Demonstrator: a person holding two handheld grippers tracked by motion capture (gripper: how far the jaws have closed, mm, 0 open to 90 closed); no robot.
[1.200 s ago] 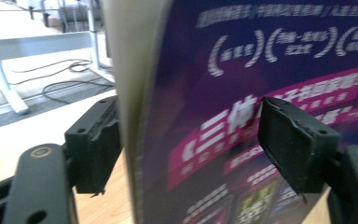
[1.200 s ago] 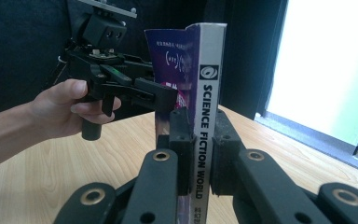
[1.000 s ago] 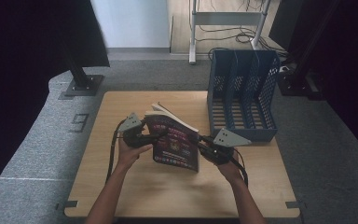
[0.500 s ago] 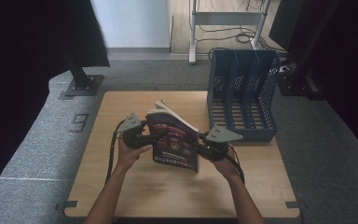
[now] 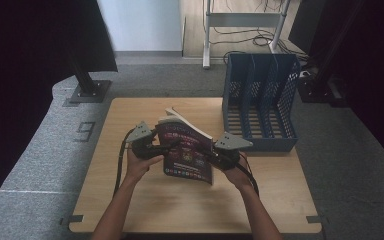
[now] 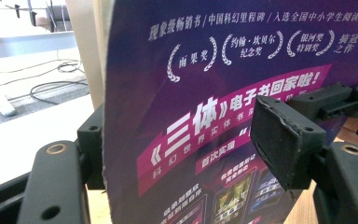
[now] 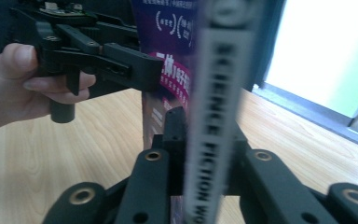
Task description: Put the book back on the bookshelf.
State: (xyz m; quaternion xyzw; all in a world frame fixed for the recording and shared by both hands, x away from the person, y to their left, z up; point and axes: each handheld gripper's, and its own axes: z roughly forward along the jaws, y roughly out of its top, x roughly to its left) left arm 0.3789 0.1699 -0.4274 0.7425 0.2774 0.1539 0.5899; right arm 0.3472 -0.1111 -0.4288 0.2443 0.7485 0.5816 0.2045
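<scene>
- the book (image 5: 187, 152), a purple paperback, is being held upright above the middle of the wooden surface (image 5: 130, 200), with the blue file rack (image 5: 260, 107) standing just beyond it to the person's right.
- the left gripper (image 5: 152, 148) is pinching the cover's left edge; in the left gripper view its jaws are closing on the cover (image 6: 223, 116) from both faces, one pad in front, one behind.
- the right gripper (image 5: 217, 157) is gripping the spine side; in the right gripper view its jaws are clamping the spine (image 7: 212, 130) between them, low down.
- some pages (image 5: 180, 116) are fanning loose behind the cover, so the hold looks partial.
- judging from this, the book is probably heading for a slot of the rack, and the person is doing well to keep it vertical, spine steady, both grippers moving together so the cover is not twisting.
- the left jaws are holding thin card only; pulling sideways there is risking a bend or a slip.
- lining the book's lower edge with an open compartment before lowering is looking like the safest approach.
</scene>
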